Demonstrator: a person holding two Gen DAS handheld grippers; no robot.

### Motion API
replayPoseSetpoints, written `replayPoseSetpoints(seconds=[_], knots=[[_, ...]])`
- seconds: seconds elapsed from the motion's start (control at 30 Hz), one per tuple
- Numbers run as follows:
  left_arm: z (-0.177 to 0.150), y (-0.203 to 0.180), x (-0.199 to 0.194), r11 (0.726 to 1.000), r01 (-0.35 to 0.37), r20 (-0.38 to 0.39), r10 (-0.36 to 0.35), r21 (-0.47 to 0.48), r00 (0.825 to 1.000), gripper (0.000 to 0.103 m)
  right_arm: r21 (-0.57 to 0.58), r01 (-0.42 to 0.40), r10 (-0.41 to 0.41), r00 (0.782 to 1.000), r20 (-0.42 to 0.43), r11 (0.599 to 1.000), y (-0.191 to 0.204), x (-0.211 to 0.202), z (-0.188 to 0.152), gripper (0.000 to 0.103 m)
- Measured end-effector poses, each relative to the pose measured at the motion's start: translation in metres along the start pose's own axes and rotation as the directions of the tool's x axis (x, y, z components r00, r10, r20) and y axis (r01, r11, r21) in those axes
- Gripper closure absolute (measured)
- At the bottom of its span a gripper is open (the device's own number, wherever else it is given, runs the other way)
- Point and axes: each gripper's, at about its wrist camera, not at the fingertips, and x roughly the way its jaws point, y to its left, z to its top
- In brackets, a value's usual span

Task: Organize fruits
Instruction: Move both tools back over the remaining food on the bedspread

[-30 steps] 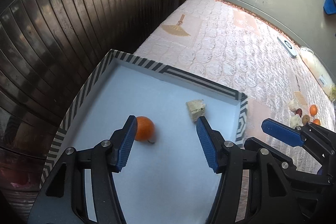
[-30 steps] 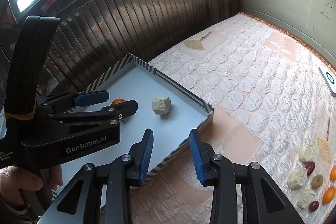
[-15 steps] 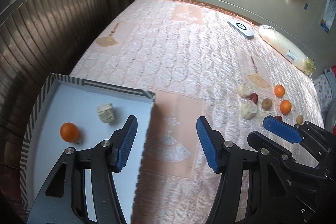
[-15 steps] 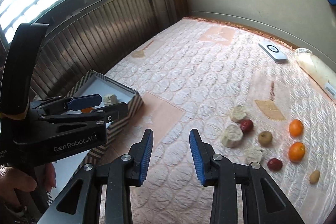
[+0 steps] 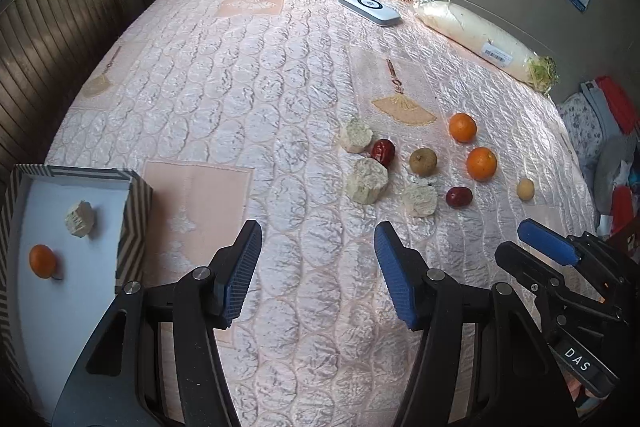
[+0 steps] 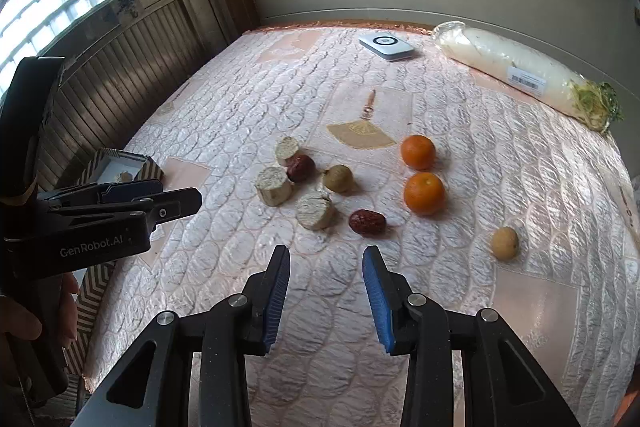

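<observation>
Above the bedspread (image 5: 248, 99), both grippers (image 5: 318, 267) (image 6: 326, 293) agape, empty.

White radish (image 5: 476, 35) in plastic & flat white device (image 5: 369, 9) lie w/ gap on quilted mattress (image 5: 224, 87).

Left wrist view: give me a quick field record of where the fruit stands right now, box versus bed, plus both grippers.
box contents: one orange, one pale chunk
box: striped rim, on the bed's left edge
loose on bed: two oranges, two red dates, three pale chunks, two small brownish fruits
left gripper: open, empty
right gripper: open, empty
non-fruit: wrapped white radish, white device
</observation>
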Motion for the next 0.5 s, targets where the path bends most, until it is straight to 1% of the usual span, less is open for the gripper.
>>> replayPoseSetpoints(seconds=[0.23,0.4,0.5], knots=[[-0.001,-0.028,0.015,0.999,0.037,-0.039,-0.035,0.040,0.999,0.044,0.065,0.050,-0.050,0.999,-0.003,0.997,-0.042,-0.016,-0.022,0.067],[0.001,-0.050,0.027,0.993,0.089,-0.053,-0.085,0.076,0.995,0.044,0.121,0.084,-0.082,0.996,-0.017,0.989,-0.070,-0.025,-0.035,0.067],[0.004,-0.059,0.039,0.990,0.119,-0.073,-0.113,0.074,0.991,0.044,0.146,0.090,-0.089,0.996,-0.015,0.985,-0.082,-0.029,-0.041,0.066]])
